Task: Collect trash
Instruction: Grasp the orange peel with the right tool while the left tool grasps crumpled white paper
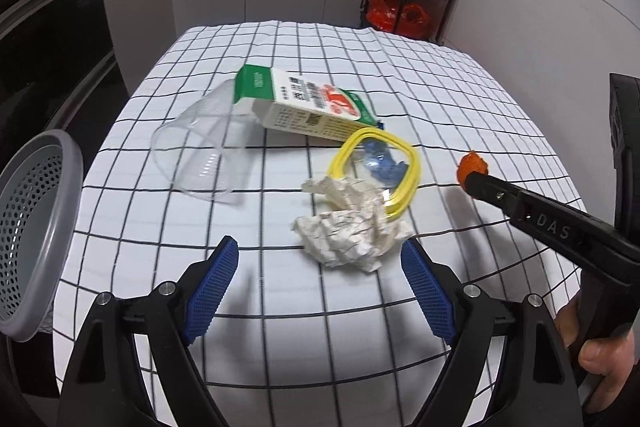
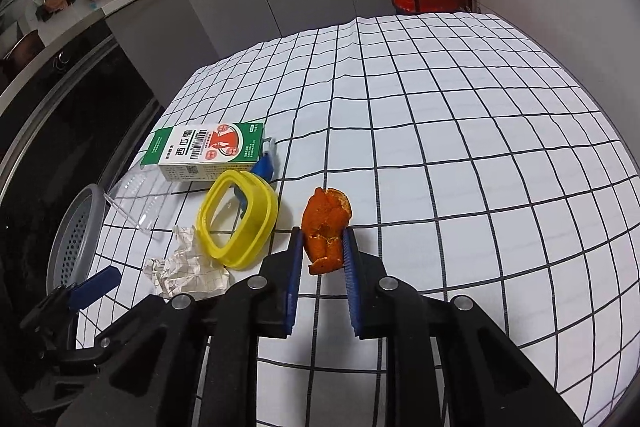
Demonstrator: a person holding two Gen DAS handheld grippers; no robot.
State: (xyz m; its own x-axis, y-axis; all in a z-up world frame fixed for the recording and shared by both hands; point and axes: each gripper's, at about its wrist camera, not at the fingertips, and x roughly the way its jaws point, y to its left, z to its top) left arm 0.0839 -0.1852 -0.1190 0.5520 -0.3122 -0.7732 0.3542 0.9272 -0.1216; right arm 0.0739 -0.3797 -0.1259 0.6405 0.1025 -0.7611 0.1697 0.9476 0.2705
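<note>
Yellow-rimmed lid (image 1: pixel 414 163) half hides a blue scrap (image 1: pixel 380 165), too unclear to name. Grey perforated basket (image 1: pixel 60 183) runs off frame left.

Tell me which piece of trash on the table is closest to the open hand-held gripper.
The crumpled paper, lying just ahead of the left hand-held gripper; the yellow-rimmed lid, clear cup and carton lie farther off.

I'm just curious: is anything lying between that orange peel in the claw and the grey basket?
Yes. Between the peel and the basket lie the yellow ring, crumpled paper and clear cup, all low on the table.
</note>
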